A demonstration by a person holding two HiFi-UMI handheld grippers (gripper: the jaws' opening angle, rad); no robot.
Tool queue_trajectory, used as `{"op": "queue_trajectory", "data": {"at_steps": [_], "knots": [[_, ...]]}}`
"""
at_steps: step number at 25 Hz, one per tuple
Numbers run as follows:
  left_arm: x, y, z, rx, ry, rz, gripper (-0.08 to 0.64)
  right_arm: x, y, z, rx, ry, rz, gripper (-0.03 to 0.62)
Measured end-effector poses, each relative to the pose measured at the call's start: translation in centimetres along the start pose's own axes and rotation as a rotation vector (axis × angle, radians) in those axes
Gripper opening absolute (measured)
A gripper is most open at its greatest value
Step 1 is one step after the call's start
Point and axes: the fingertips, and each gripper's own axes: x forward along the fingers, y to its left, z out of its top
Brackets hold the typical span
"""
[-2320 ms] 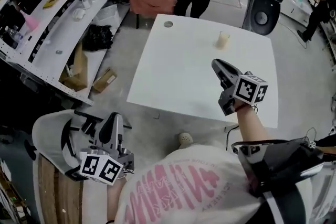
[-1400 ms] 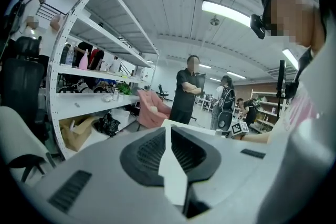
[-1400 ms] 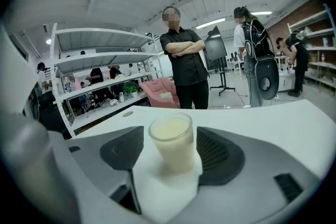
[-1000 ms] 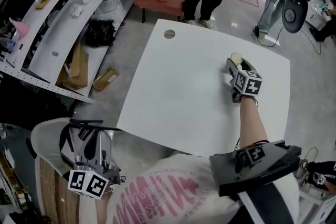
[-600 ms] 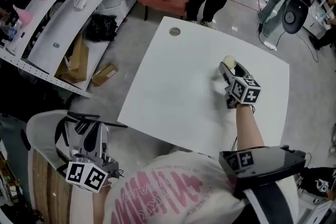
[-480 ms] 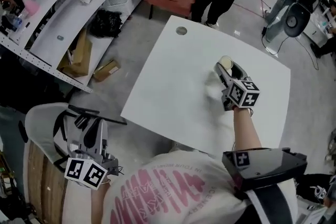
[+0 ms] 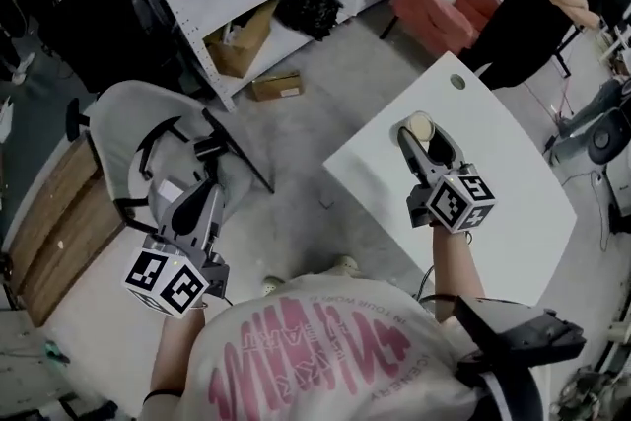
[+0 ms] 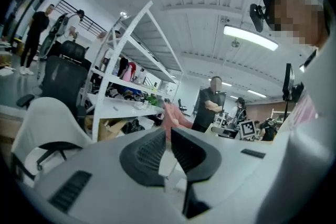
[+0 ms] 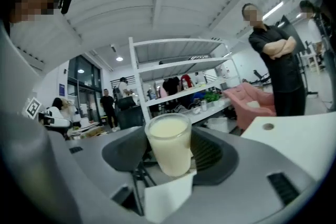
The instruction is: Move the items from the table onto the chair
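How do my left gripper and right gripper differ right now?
The right gripper is shut on a glass of cream-coloured filling; the left gripper holds nothing, its jaws almost together. The right gripper is over the white table, the left gripper by the white chair. Both carry a marker cube.

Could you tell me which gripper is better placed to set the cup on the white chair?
Right: the right gripper has the cup clamped between its jaws. The left gripper is closer to the chair, but it is shut and empty.
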Motion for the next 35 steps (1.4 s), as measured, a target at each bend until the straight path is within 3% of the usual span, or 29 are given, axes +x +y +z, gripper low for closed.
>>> {"op": "queue_trajectory", "data": {"at_steps": [4, 11, 16, 21, 24, 27, 31, 35], "knots": [[-6.4, 5.8, 0.9, -0.018, -0.030, 0.103, 0.028, 4.8, 10.5, -1.2, 0.001, 0.029, 0.156, 0.275], [-18.0, 14.5, -1.0, -0.080, -0.110, 0.345, 0.028, 13.5, 26.3, -7.0, 0.032, 0.115, 0.437, 0.275], [-22.8, 18.2, -4.1, -0.157, -0.151, 0.468, 0.028, 17.8, 34.4, -12.8, 0.034, 0.223, 0.584, 0.275], [-24.6, 20.1, -6.7, -0.248, -0.207, 0.522, 0.028, 20.3, 39.8, -19.2, 0.040, 0.353, 0.705, 0.275], [-25.3, 21.7, -7.9, -0.267, -0.263, 0.564, 0.028, 21.7, 41.9, -23.7, 0.052, 0.414, 0.750, 0.275], [-25.4, 23.2, -9.7, -0.296, -0.266, 0.596, 0.027, 23.4, 43.1, -28.6, 0.066, 0.464, 0.764, 0.275], [-25.8, 23.0, -12.5, -0.352, -0.248, 0.608, 0.028, 24.3, 43.6, -34.4, 0.108, 0.540, 0.737, 0.275], [-25.8, 23.3, -16.5, -0.358, -0.267, 0.591, 0.028, 25.4, 43.2, -40.6, 0.072, 0.566, 0.695, 0.275]]}}
